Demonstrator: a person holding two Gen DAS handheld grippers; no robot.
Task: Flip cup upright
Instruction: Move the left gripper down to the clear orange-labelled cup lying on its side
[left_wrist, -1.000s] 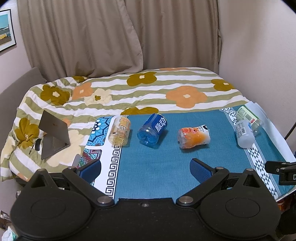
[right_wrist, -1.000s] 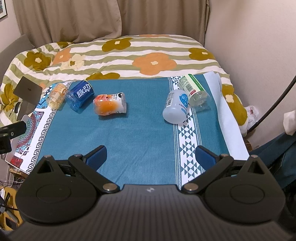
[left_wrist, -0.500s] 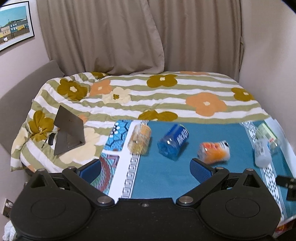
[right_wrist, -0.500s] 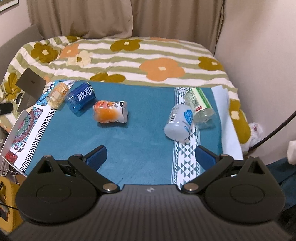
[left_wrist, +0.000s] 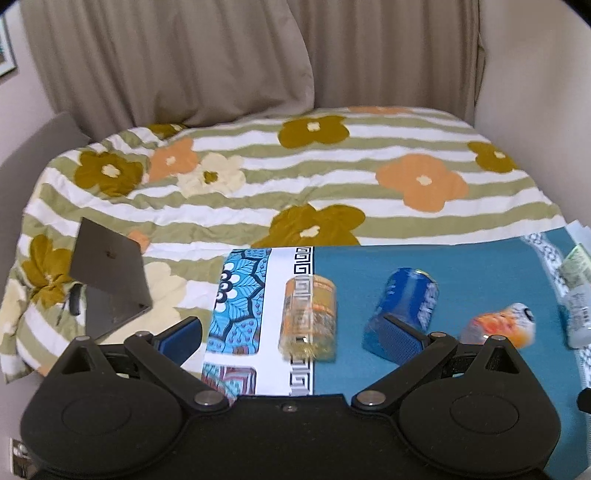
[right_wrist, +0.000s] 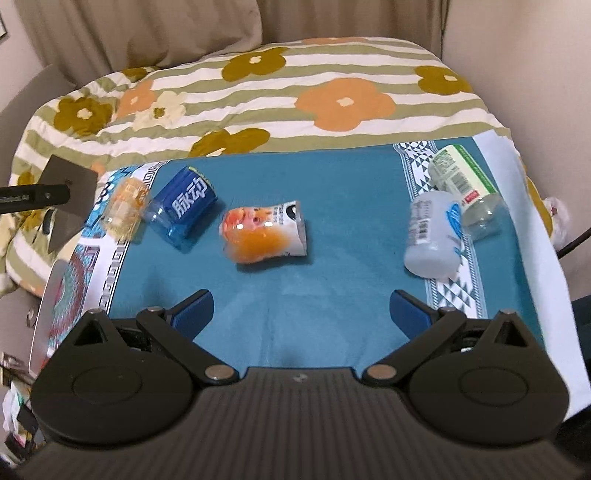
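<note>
Several cut-bottle cups lie on their sides on a teal cloth (right_wrist: 332, 184). A clear yellow cup (left_wrist: 308, 317) (right_wrist: 123, 206) lies at the left, and my open left gripper (left_wrist: 291, 334) hovers right in front of it. Beside it lie a blue cup (left_wrist: 402, 306) (right_wrist: 183, 206) and an orange cup (left_wrist: 498, 325) (right_wrist: 264, 230). A white cup (right_wrist: 432, 236) and a green-labelled cup (right_wrist: 465, 188) lie at the right. My right gripper (right_wrist: 301, 314) stands open above the cloth, nearer than the orange cup, with nothing between its fingers.
A striped flowered quilt (left_wrist: 295, 177) covers the bed behind the cloth. A grey folded stand (left_wrist: 110, 273) rests on the quilt at the left. Curtains (left_wrist: 221, 55) hang behind and a wall (right_wrist: 535, 55) closes the right side. The patterned cloth border (left_wrist: 240, 295) lies left.
The left gripper has swung left and come closer to the yellow cup, which now lies between its fingers' line. The right gripper has moved forward slightly. Both stay open.
</note>
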